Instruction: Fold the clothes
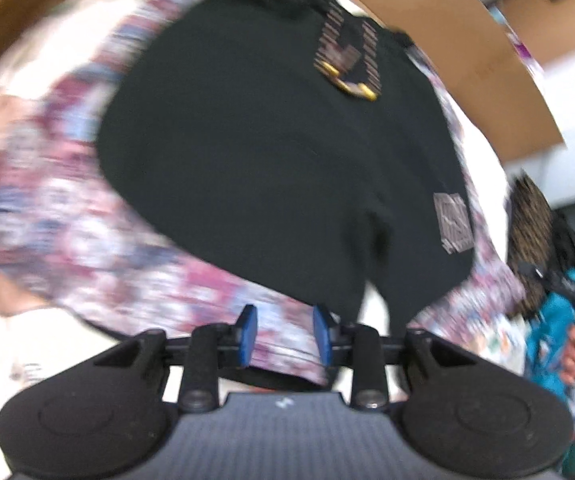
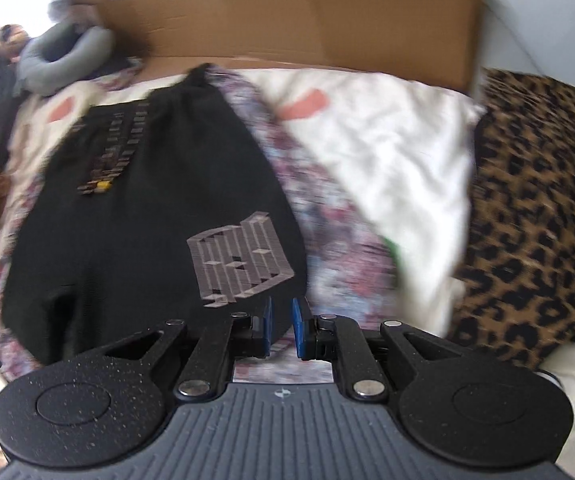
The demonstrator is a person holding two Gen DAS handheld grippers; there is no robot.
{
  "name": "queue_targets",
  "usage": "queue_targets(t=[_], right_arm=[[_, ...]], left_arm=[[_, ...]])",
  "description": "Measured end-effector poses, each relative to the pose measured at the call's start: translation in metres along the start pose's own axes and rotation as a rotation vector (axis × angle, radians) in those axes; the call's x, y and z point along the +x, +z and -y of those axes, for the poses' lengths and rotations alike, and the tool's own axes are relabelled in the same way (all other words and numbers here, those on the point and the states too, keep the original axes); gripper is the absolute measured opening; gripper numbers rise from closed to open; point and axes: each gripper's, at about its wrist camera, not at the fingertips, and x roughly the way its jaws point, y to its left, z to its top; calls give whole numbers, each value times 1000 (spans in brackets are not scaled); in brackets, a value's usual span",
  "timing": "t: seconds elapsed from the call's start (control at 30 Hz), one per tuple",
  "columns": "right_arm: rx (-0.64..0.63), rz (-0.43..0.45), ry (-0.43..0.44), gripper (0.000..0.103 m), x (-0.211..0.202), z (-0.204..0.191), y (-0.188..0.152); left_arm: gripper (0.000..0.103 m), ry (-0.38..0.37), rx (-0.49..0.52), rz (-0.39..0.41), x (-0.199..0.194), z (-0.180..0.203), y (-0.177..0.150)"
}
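A bed covered by a white sheet (image 2: 387,152) with coral marks carries the clothes. A floral purple and blue cloth (image 2: 327,240) lies spread on the sheet, with black shorts (image 2: 147,220) flat on top of it. A leopard-print blanket (image 2: 535,200) lies beside the sheet's right edge.

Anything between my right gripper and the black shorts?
Nothing visible does. The right gripper sits open at the hem of the black shorts, which lie flat on the floral fabric, with nothing lying across them.
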Motion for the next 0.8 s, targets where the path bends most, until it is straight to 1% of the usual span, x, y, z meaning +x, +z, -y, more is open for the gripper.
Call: queue_targets(t=[0.13, 0.27, 0.43, 0.6, 0.8], right_arm=[[-26, 0, 70, 11, 1, -23, 7], [-107, -28, 111, 11, 2, -45, 14], [-174, -51, 142, 11, 8, -77, 16], [-240, -73, 182, 11, 17, -110, 17], [-223, -135, 269, 11, 36, -141, 4]], left_arm=[[32, 97, -39, 102, -31, -30, 7], [33, 191, -54, 187, -57, -60, 17], [33, 281, -79, 262, -60, -90, 22], [33, 297, -98, 281, -48, -117, 17], [32, 274, -111, 291, -40, -135, 11]])
